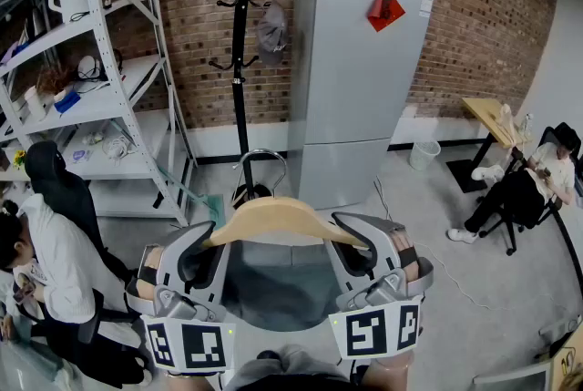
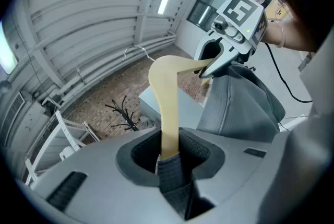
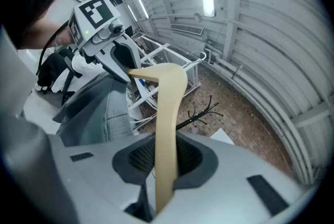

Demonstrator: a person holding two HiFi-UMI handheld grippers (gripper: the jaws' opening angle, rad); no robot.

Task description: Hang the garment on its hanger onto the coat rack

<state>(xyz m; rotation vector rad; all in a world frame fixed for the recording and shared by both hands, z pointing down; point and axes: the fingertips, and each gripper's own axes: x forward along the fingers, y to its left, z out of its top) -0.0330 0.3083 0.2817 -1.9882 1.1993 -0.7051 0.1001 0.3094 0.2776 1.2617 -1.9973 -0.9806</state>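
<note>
A: Where is the hanger (image 1: 273, 216)?
B: Near, with the grey garment (image 1: 273, 293) hanging under it. The coat rack (image 1: 240, 61) stands far off.
A: And the grippers?
B: The left gripper (image 1: 205, 245) clamps the hanger's left arm, the right gripper (image 1: 351, 239) its right arm.

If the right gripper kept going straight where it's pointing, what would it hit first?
Apart from the wooden hanger that the right gripper grips, probably the coat rack or brick wall behind; depth is unclear.

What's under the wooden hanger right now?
A grey garment hangs from the wooden hanger, between the left claw and right claw, which grip the hanger's ends. The garment's outer parts are covered by both claws, so its full shape cannot be seen.
</note>
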